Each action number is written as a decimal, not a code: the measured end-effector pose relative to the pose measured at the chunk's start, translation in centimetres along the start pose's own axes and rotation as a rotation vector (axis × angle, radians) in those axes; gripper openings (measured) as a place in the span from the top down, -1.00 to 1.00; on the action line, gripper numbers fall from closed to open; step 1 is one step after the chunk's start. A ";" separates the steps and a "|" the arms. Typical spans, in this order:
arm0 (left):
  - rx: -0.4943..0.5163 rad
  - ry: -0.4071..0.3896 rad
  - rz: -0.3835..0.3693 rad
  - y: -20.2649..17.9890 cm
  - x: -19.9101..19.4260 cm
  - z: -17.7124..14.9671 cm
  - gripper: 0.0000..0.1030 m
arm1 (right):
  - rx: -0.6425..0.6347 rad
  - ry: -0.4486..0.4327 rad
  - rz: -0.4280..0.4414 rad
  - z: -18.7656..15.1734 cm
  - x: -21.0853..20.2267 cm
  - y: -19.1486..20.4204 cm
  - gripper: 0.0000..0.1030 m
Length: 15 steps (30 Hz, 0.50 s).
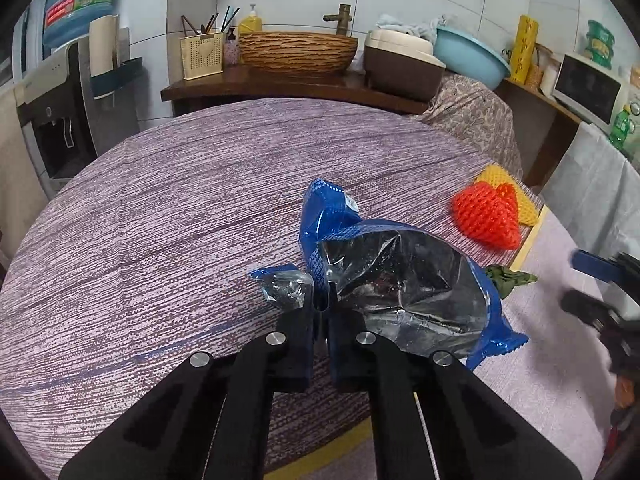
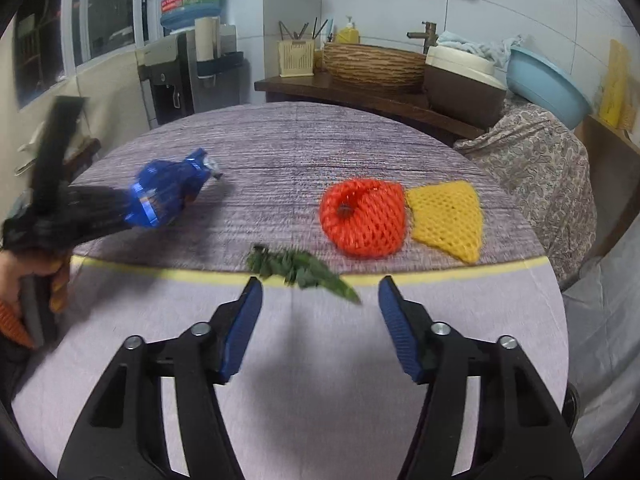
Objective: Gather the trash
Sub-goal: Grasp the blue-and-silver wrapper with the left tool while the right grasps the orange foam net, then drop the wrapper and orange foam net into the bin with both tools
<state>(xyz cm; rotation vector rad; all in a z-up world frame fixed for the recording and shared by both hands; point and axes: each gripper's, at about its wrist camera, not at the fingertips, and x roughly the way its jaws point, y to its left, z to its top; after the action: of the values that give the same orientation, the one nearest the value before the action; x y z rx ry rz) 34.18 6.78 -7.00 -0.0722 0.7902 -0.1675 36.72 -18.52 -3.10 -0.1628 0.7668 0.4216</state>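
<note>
My left gripper (image 1: 320,304) is shut on a crumpled blue and clear plastic wrapper (image 1: 392,280), held just above the table; the wrapper (image 2: 168,196) also shows at the left of the right wrist view. My right gripper (image 2: 320,292) is open and empty, just short of a green leafy scrap (image 2: 300,268), also seen in the left wrist view (image 1: 508,276). An orange foam fruit net (image 2: 364,220) and a yellow foam net (image 2: 448,220) lie side by side beyond it; the left wrist view shows them at the right (image 1: 488,216) (image 1: 516,196).
The round table has a purple striped cloth (image 1: 180,208) and a pale near section past a yellow stripe (image 2: 440,276). Behind stand a water dispenser (image 2: 172,80), a wooden counter with a woven basin (image 1: 296,52), a blue tub (image 2: 544,84) and a microwave (image 1: 588,88).
</note>
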 end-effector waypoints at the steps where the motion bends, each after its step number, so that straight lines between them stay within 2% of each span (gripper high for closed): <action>1: -0.006 -0.006 -0.011 0.2 -0.2 0.0 0.89 | 0.004 0.007 -0.003 0.7 0.8 0.0 -0.01; 6: -0.005 -0.047 -0.020 0.1 -0.9 0.1 0.89 | -0.013 0.048 -0.052 3.3 4.5 0.4 0.18; 10: 0.007 -0.074 -0.030 -0.2 -1.6 0.1 0.89 | -0.018 0.083 -0.092 4.3 7.0 0.7 0.51; 12: 0.022 -0.086 -0.023 -0.5 -1.8 0.2 0.89 | -0.017 0.090 -0.115 4.4 7.6 0.6 0.75; 15: 0.019 -0.091 -0.048 -0.6 -1.9 0.2 0.89 | 0.004 0.049 -0.105 4.3 6.7 0.4 0.77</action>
<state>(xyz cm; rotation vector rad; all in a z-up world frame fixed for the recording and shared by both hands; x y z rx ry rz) 32.91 6.54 -5.46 -0.0800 0.6965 -0.2156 43.59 -14.85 -4.76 -0.2092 0.8039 0.3174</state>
